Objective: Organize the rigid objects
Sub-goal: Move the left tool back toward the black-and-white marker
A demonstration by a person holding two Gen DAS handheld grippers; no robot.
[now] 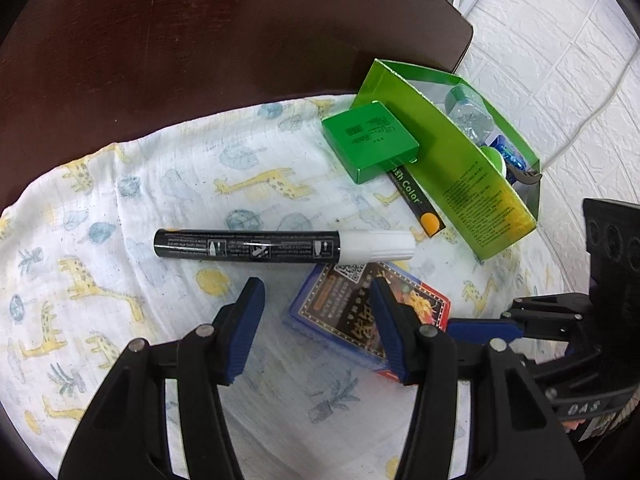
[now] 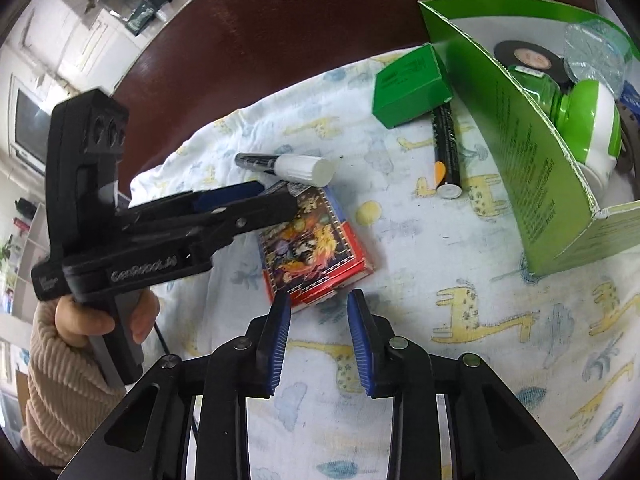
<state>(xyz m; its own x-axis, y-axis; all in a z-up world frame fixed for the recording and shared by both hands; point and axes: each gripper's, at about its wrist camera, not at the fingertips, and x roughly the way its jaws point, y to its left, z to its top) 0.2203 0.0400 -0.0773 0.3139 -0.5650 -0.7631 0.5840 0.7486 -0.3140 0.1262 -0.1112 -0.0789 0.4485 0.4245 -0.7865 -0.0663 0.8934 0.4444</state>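
A card box (image 2: 316, 248) with a colourful printed face lies flat on the giraffe-print cloth (image 2: 460, 360). My right gripper (image 2: 320, 296) hovers just short of its near edge, jaws narrowly apart with nothing between them. My left gripper (image 1: 316, 286) stands open above the box (image 1: 352, 304); its right finger covers part of the box and its left finger is clear of it. Beyond lies a black marker with a white cap (image 1: 280, 245). A small green box (image 1: 370, 142) rests on a black marker with an orange dot (image 1: 418, 206).
An open green carton (image 1: 452, 152) at the right holds a green-and-white bottle (image 2: 588, 120), a tape roll and other items. Dark wooden table (image 1: 200, 40) shows beyond the cloth. A hand in a beige ribbed sleeve (image 2: 68, 380) holds the left gripper.
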